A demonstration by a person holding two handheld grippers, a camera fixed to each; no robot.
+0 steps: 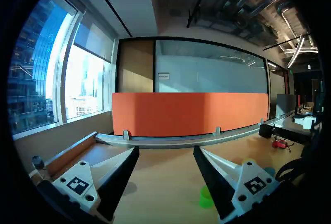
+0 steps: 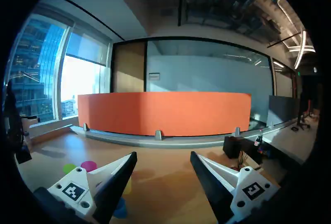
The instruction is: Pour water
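Left gripper view gives me the left gripper [image 1: 165, 149] with its fingers spread wide and nothing between them, only bare wooden table [image 1: 165, 182]. A green cup [image 1: 205, 197] stands on the table just beside the inner edge of the right-hand finger and is partly hidden by it; I cannot tell whether they touch. Over that same finger I can make out a yellow cup [image 1: 249, 160] and a blue cup [image 1: 269, 170] farther off, and beyond them a small red object [image 1: 280, 143] on the table. Right gripper view shows me the cups from the other side. Here they sit low on the left, and a magenta cup [image 2: 88, 166] stands just beside the green one, both well apart from the fingers. The yellow and blue cups lie close against the left-hand finger, half covered by it. The right gripper [image 2: 162, 154] is likewise wide apart, gripping nothing, with open table between its fingers. On the right of this view I see a dark box [image 2: 233, 146]. Both views face an orange divider [image 1: 190, 114] along the table's far edge, with a bright window [image 1: 53, 87] on the left.
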